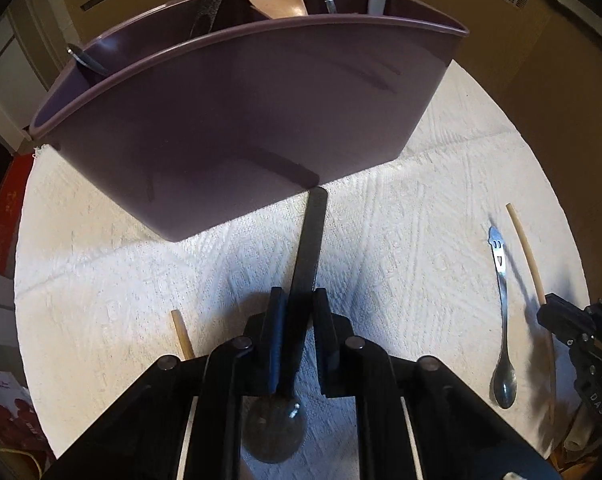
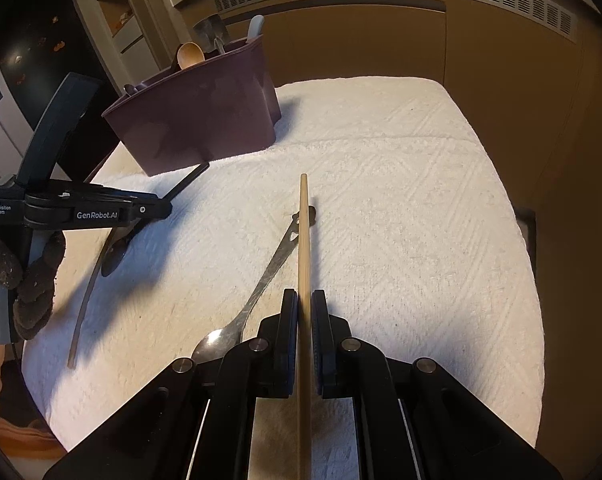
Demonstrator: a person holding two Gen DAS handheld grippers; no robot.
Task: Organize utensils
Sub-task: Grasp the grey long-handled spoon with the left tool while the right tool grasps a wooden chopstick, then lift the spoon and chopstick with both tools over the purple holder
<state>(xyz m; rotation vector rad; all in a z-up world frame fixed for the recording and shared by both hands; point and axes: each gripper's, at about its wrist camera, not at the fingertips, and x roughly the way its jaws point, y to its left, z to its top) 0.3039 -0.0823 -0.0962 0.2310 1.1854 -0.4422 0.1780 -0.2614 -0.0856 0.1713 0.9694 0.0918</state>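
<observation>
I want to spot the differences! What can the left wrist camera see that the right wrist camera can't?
Only the left wrist view shows the left gripper from behind, its jaws around the black-handled spoon.
Only the right wrist view shows the right gripper pinching a chopstick, and a gloved hand.
Both show the purple holder, the metal spoon and the white towel.

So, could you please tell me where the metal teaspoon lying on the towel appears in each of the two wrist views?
Left wrist view: the metal teaspoon lies at the far right, bowl toward the camera, beside a chopstick.
Right wrist view: the teaspoon lies just left of centre, running diagonally, its bowl partly hidden by the right gripper.
Shared landmark: the purple utensil caddy standing on the towel.
</observation>
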